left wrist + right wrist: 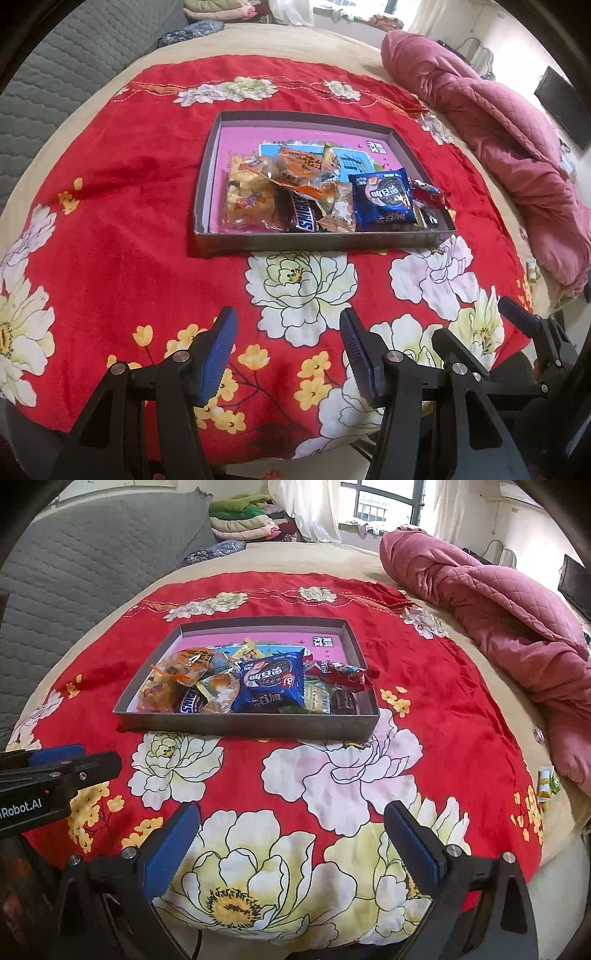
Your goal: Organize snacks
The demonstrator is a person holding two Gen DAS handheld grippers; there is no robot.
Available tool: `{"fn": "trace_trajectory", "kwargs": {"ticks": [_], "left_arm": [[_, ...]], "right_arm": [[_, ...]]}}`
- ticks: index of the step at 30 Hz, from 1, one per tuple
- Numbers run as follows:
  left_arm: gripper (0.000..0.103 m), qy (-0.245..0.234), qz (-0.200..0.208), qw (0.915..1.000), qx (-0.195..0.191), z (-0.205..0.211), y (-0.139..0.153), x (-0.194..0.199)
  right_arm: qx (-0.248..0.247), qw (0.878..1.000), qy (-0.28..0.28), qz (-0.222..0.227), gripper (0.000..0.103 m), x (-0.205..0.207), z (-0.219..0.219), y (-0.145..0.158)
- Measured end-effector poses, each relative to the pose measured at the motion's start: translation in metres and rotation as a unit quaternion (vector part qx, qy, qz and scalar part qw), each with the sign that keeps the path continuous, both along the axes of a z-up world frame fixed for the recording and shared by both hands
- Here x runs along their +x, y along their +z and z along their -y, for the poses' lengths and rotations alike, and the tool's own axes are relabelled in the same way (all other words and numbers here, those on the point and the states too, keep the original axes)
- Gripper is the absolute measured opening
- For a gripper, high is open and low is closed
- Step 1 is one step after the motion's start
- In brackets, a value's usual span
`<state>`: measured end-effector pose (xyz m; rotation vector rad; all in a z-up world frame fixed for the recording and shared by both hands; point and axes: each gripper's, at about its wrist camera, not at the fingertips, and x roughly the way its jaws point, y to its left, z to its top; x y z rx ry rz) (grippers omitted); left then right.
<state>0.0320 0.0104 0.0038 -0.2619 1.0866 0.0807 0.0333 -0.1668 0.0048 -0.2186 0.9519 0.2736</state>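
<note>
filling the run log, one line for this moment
snacks: piled in tray | left tool: open, empty | right tool: open, empty

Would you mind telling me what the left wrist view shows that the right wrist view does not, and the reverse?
Only the left wrist view shows the left gripper head-on, open and empty. Only the right wrist view shows the window, the folded laundry and the right gripper head-on, open and empty. Both show the snack tray with the blue cookie packet on the red floral blanket, beside the pink quilt.
</note>
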Motion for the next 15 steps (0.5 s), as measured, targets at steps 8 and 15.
{"fn": "trace_trajectory", "kwargs": {"ticks": [8, 15], "left_arm": [[0.059, -0.002, -0.006, 1.0, 0.004, 0.001, -0.0017, -0.0013], [0.059, -0.002, -0.007, 1.0, 0.005, 0.0013, -0.0018, -0.0017]], "right_arm": [[0.0, 1.0, 0.0, -0.001, 0.1, -0.0004, 0.0011, -0.0004], [0.0, 1.0, -0.001, -0.001, 0.1, -0.0006, 0.0012, -0.0005]]}}
